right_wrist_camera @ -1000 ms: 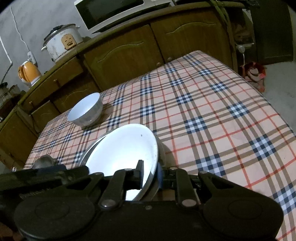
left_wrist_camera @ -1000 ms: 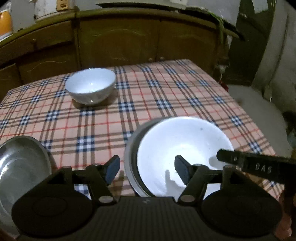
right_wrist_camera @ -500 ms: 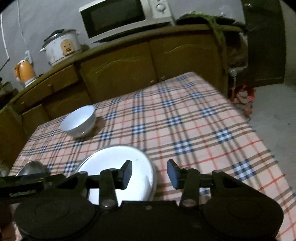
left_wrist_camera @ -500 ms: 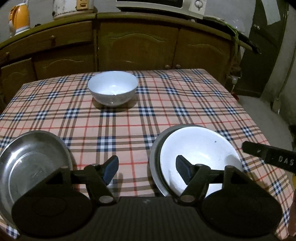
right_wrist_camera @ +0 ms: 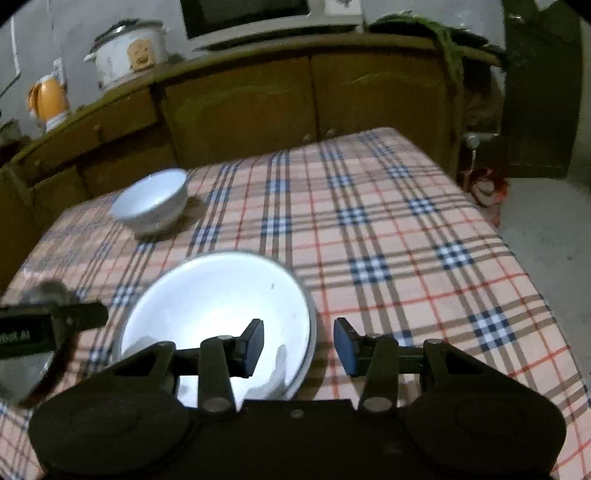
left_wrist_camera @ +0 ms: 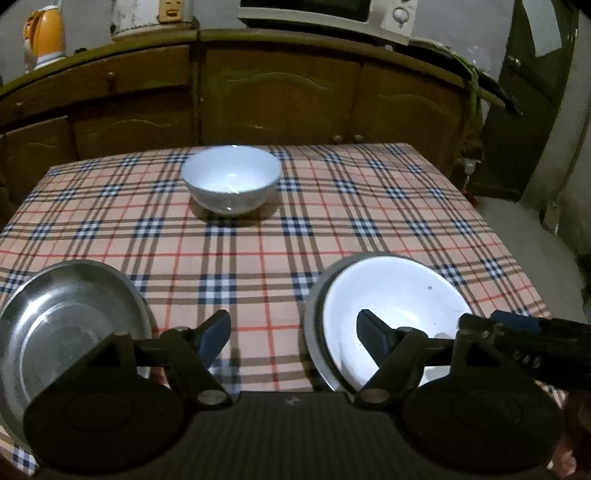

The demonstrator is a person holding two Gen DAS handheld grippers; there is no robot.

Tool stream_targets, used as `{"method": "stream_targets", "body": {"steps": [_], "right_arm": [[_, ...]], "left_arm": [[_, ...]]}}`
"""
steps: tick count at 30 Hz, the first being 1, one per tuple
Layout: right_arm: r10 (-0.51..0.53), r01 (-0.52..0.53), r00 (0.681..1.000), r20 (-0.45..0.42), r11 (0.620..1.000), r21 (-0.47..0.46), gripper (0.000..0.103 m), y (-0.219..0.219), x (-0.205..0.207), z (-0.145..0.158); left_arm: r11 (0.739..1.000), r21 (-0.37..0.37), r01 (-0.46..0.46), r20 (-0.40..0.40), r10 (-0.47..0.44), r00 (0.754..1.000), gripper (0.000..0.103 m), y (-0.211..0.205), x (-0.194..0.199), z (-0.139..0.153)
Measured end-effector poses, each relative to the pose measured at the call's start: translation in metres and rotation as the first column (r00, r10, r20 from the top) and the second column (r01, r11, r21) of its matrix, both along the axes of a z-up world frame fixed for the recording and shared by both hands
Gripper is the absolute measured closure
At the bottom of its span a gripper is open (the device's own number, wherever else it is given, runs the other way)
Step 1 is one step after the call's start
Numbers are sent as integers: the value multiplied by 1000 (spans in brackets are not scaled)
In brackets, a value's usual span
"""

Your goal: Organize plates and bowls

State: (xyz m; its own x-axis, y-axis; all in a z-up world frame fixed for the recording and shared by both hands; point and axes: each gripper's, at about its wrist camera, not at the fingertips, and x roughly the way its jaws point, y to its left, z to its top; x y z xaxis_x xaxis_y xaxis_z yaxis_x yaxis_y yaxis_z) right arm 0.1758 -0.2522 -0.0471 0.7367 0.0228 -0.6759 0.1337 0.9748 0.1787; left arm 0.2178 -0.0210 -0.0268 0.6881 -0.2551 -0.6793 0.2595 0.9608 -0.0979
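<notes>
A white plate (left_wrist_camera: 391, 314) (right_wrist_camera: 218, 310) lies inside a metal plate on the checked tablecloth (left_wrist_camera: 295, 229) near the front edge. A second metal plate (left_wrist_camera: 66, 325) lies at the front left. A white bowl (left_wrist_camera: 231, 179) (right_wrist_camera: 151, 201) stands upright toward the far side. My left gripper (left_wrist_camera: 291, 336) hovers over bare cloth between the two plates; its jaws are opening and hold nothing. My right gripper (right_wrist_camera: 299, 347) is open above the white plate's right rim, which passes between the fingers untouched. The right gripper's tip (left_wrist_camera: 517, 332) shows at the left wrist view's right edge.
Brown wooden cabinets (left_wrist_camera: 280, 96) run behind the table, with a microwave (left_wrist_camera: 325, 14), a rice cooker (right_wrist_camera: 129, 55) and an orange kettle (left_wrist_camera: 44, 37) on top. The table drops off to the floor on the right (right_wrist_camera: 546, 229). A dark door (left_wrist_camera: 535, 74) stands at the far right.
The right gripper was shut on the white plate's rim, then let go and drew back. The white plate now rests flat in the metal plate. The left gripper's jaws spread wider.
</notes>
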Motion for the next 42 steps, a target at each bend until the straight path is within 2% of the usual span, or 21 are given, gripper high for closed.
{"method": "stream_targets", "body": {"steps": [3, 15, 24, 29, 33, 39, 42], "right_arm": [[-7, 5, 1000, 26, 998, 57, 51, -5, 3, 10], [58, -67, 995, 82, 991, 113, 51, 17, 44, 39], [121, -133, 986, 112, 985, 111, 51, 44, 114, 50], [143, -156, 985, 92, 975, 155, 49, 59, 166, 38], [161, -167, 986, 50, 970, 177, 49, 73, 208, 16], [162, -156, 987, -13, 966, 206, 48, 90, 254, -17], [167, -155, 985, -36, 962, 226, 48, 95, 267, -31]], "left_arm": [[1000, 0, -26, 11, 26, 1000, 23, 6, 4, 4], [990, -9, -144, 38, 144, 989, 17, 35, 39, 17], [963, 16, -269, 74, 267, 961, 16, 59, 107, 23], [956, 46, -290, 77, 286, 955, 16, 63, 152, 13], [960, 55, -276, 58, 273, 960, 17, 63, 182, 0], [962, 86, -260, 14, 260, 966, 32, 61, 218, -25], [974, 50, -222, -18, 223, 975, 43, 62, 228, -33]]}}
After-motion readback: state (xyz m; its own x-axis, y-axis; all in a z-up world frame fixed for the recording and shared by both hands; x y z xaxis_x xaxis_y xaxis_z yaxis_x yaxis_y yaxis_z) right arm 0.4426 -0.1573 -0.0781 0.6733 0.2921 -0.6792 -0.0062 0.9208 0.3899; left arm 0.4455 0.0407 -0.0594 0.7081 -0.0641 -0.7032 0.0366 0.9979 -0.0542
